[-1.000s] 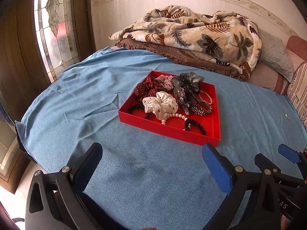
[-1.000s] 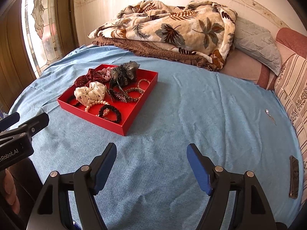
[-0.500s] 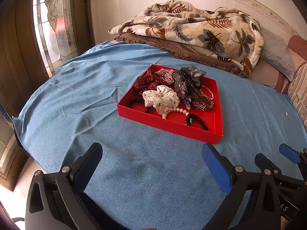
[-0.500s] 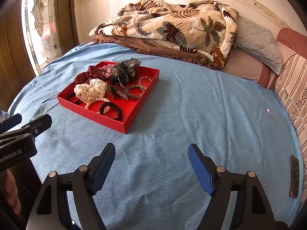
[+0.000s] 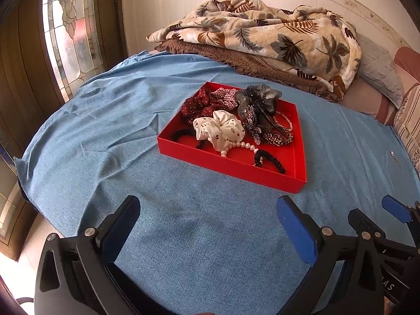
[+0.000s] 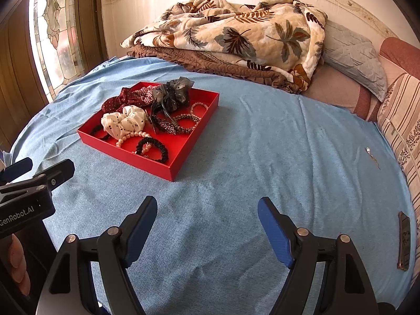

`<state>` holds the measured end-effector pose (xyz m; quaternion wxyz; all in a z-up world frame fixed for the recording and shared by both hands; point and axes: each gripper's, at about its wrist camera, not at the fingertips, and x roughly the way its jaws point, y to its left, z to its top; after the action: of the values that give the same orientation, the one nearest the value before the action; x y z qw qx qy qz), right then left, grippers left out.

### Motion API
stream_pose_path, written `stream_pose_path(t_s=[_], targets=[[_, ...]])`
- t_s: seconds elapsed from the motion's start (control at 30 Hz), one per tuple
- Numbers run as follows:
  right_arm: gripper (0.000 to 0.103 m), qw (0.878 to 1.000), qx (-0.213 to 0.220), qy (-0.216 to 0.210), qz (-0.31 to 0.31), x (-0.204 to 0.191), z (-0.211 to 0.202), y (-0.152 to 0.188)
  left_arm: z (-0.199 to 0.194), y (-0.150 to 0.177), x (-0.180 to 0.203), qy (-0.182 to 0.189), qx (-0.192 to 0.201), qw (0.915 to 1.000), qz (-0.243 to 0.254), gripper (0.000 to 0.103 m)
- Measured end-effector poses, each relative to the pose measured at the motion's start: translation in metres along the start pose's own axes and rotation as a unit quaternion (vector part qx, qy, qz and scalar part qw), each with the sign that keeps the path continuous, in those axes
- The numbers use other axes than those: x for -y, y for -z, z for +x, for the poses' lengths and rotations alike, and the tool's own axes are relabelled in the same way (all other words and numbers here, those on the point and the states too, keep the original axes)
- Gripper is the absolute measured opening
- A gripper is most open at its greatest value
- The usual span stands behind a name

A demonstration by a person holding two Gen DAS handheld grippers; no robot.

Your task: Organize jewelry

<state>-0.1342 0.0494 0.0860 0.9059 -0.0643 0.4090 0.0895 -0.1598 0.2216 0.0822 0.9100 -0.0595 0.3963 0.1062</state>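
We see the red tray lying on the blue bedspread, a little left of the middle of the bed, and all the pieces we can make out sit inside it. A white dotted scrunchie lies near the tray's middle with a string of pearls trailing from under it. A dark red dotted scrunchie and a checked one fill the far corner, a grey gauze hair flower stands beside them, and beaded bracelets lie under and next to it. A black hair tie rests at the near right end.

We judge this scene two ways: the pieces gathered in the tray may be the finished sorting, or a jumbled heap waiting to be laid out. The pile overlaps and tangles, which leans toward the second, but we cannot settle it.

Our left gripper hangs over bare bedspread short of the tray, jaws spread wide and holding nothing. Our right gripper is likewise spread and empty, further right. Any pick from the tray would call for care: pearls and bracelets are interlaced with the soft scrunchies.

Off the tray, a small shiny pin-like thing lies near the striped pillow; what it is we cannot tell. A folded leaf-print blanket sits at the head.
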Motion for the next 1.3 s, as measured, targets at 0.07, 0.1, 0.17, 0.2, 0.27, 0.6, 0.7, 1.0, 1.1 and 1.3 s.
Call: stream_pose_path(t_s=[0.07, 0.1, 0.17, 0.2, 0.27, 0.6, 0.7, 1.0, 1.1, 1.3], targets=[[0.083, 1.0, -0.001, 0.001, 0.001, 0.0, 0.001, 0.0, 0.001, 0.0, 0.0, 0.001, -0.001, 1.0, 0.001, 0.103], [0.083, 1.0, -0.001, 0.0, 0.001, 0.0, 0.001, 0.0, 0.001, 0.0, 0.0, 0.001, -0.002, 1.0, 0.002, 0.103], [0.083, 1.0, -0.002, 0.0, 0.002, 0.001, 0.001, 0.001, 0.002, 0.0, 0.0, 0.003, -0.004, 1.0, 0.002, 0.103], [0.083, 1.0, -0.002, 0.001, 0.002, 0.001, 0.002, 0.001, 0.003, 0.0, 0.0, 0.003, -0.005, 1.0, 0.002, 0.103], [0.083, 1.0, -0.003, 0.0, 0.002, 0.001, 0.002, 0.0, 0.004, 0.0, 0.0, 0.004, -0.008, 1.0, 0.002, 0.103], [0.084, 1.0, 0.001, -0.002, -0.008, -0.002, 0.002, 0.001, 0.005, 0.001, 0.0, 0.005, -0.01, 0.9999, 0.002, 0.103], [0.084, 1.0, 0.001, -0.002, -0.008, -0.003, 0.002, 0.001, 0.005, 0.0, 0.0, 0.005, -0.01, 0.9999, 0.001, 0.103], [0.085, 1.0, 0.002, -0.004, -0.007, -0.003, 0.001, 0.001, 0.011, 0.004, -0.001, 0.004, -0.017, 0.9998, -0.001, 0.103], [0.085, 1.0, 0.001, -0.004, -0.008, -0.004, 0.001, 0.0, 0.011, 0.003, -0.002, 0.003, -0.019, 0.9998, -0.002, 0.103], [0.086, 1.0, -0.002, -0.01, -0.005, -0.003, 0.001, 0.001, 0.014, 0.002, -0.005, -0.002, -0.025, 0.9997, -0.005, 0.103]])
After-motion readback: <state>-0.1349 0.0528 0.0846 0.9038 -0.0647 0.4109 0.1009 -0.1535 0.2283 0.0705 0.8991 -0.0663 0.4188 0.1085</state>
